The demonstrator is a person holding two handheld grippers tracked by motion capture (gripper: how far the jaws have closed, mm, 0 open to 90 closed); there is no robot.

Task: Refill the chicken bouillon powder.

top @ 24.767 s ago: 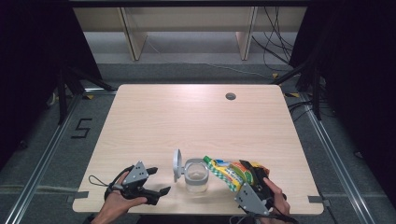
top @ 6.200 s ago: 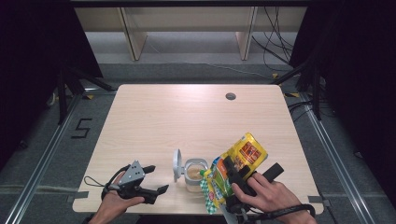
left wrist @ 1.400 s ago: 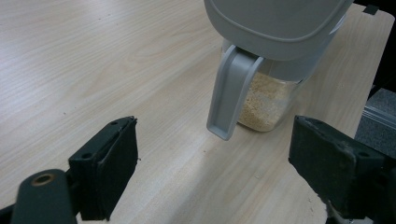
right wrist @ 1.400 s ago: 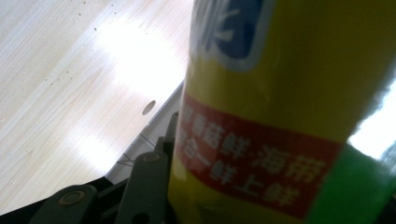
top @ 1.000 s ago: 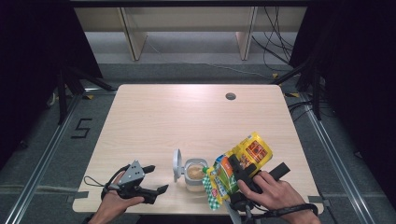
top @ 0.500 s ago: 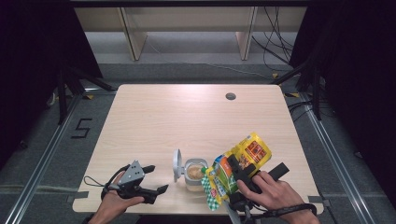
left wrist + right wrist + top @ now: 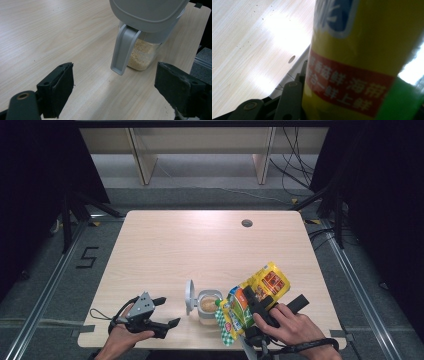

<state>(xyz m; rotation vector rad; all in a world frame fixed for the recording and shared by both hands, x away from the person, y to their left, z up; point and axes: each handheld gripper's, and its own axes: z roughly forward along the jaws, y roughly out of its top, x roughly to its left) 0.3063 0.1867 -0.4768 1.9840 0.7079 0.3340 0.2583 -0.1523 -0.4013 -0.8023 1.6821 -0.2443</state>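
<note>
Clamping the yellow bag (image 7: 255,296), right gripper (image 7: 256,307) fingers tilt its mouth down-left toward the jar (image 7: 208,306).

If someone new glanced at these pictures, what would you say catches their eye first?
The bright yellow and green packet, clamped in the right claw and tipped over the small clear container near the table's front edge. That container holds pale granules, its grey lid flipped open; the left claw rests open beside it.
</note>
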